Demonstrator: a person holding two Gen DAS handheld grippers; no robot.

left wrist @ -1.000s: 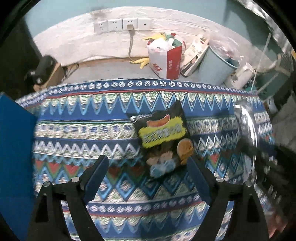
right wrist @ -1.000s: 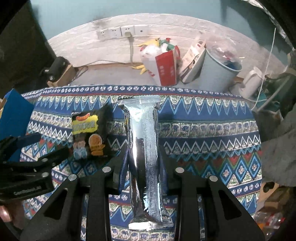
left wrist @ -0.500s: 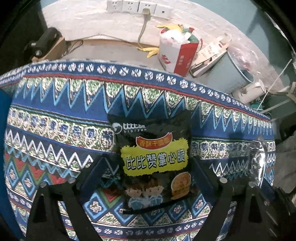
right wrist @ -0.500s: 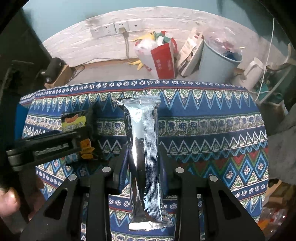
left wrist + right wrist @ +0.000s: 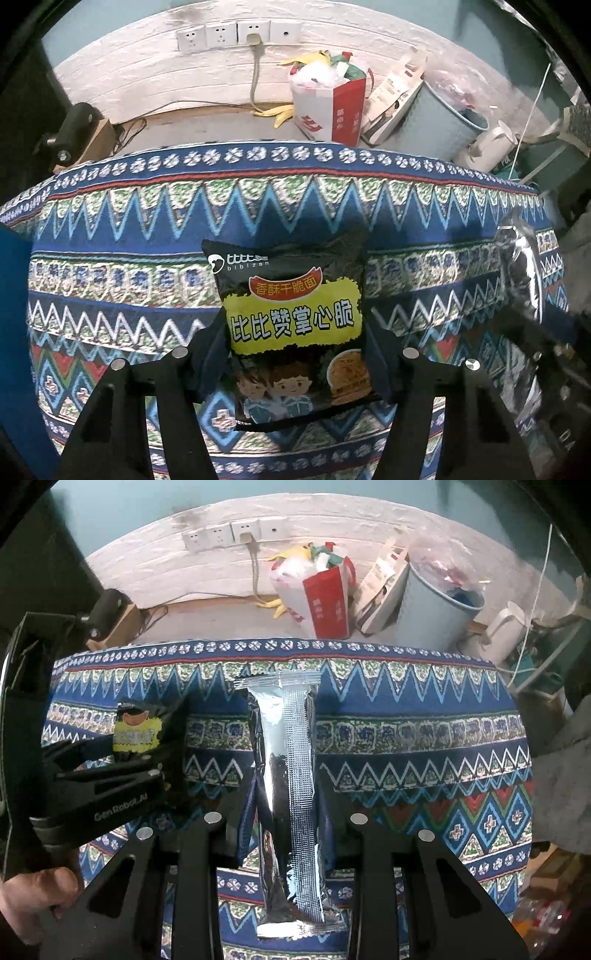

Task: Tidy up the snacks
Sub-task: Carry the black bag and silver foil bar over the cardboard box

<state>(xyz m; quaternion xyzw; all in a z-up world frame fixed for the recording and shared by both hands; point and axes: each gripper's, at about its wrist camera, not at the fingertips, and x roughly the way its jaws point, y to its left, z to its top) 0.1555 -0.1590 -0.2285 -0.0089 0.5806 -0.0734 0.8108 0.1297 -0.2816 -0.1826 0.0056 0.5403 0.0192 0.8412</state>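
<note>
- So both hands are loaded right now. The left gripper (image 5: 295, 354) has its jaws clamped on the black noodle-snack bag (image 5: 291, 321), gripping the lower half, with the top sticking up and away from the camera over the patterned tablecloth (image 5: 129, 236).
- The right gripper (image 5: 286, 812) is pinched on the silver foil packet (image 5: 291, 782), roughly at its middle, with the long packet running straight out between the fingers.
- My read: the step in hand is carrying each snack to wherever it gets lined up. I can't see any tray or box, so the target spot is a guess.
- To do it well, I'd keep both grips firm but not crushing (the noodle bag is puffy and crunchy inside), move the hands apart so they don't bump, and lower each pack flat onto the cloth before letting go.
- Only the left wrist view shows the bag's front print and how square it sits in the jaws. The foil packet is just a shiny sliver at its right edge (image 5: 524, 273).
- Only the right wrist view shows the left gripper from outside (image 5: 110, 775), plus the person's hand (image 5: 33, 897) holding it, and the foil packet's seam side in full.
</note>
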